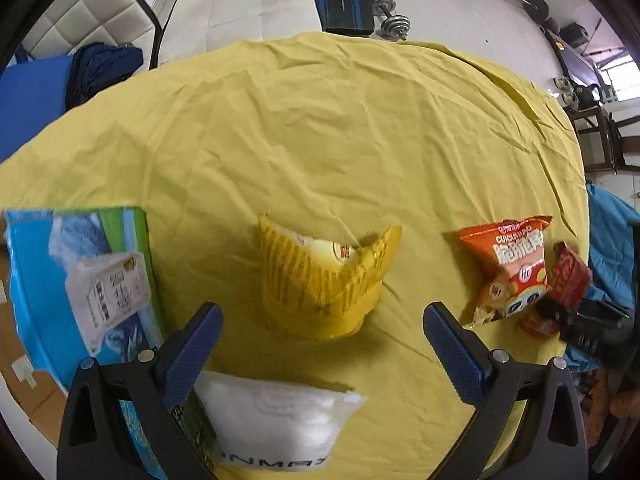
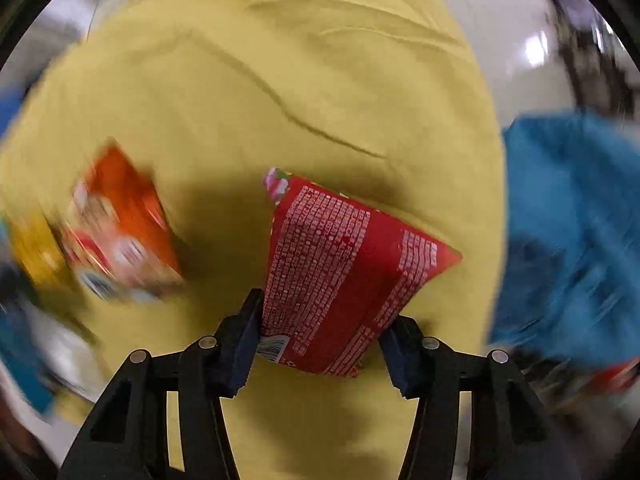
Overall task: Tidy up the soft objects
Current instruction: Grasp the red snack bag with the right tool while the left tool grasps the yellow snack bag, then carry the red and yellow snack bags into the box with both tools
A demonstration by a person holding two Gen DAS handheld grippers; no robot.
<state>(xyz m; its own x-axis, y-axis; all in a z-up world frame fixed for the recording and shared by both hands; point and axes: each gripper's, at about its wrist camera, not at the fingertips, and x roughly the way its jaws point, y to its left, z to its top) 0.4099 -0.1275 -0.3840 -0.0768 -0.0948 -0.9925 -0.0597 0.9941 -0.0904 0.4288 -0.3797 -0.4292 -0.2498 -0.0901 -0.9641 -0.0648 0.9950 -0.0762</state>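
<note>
My left gripper (image 1: 322, 344) is open and empty above the yellow cloth (image 1: 320, 132). A yellow snack bag (image 1: 324, 276) lies just ahead between its fingers. A white soft pack (image 1: 272, 424) lies under the left finger. An orange snack bag (image 1: 508, 268) lies to the right. My right gripper (image 2: 320, 332) is shut on a red snack bag (image 2: 340, 272) and holds it above the cloth; it also shows in the left wrist view (image 1: 570, 280) beside the orange bag. The orange bag (image 2: 120, 232) is blurred at the left of the right wrist view.
A blue box (image 1: 80, 280) with a white pack (image 1: 108, 296) in it stands at the table's left edge. Blue fabric (image 2: 568, 232) lies beyond the right edge. A bench and dumbbells (image 1: 390, 12) stand on the floor beyond the table.
</note>
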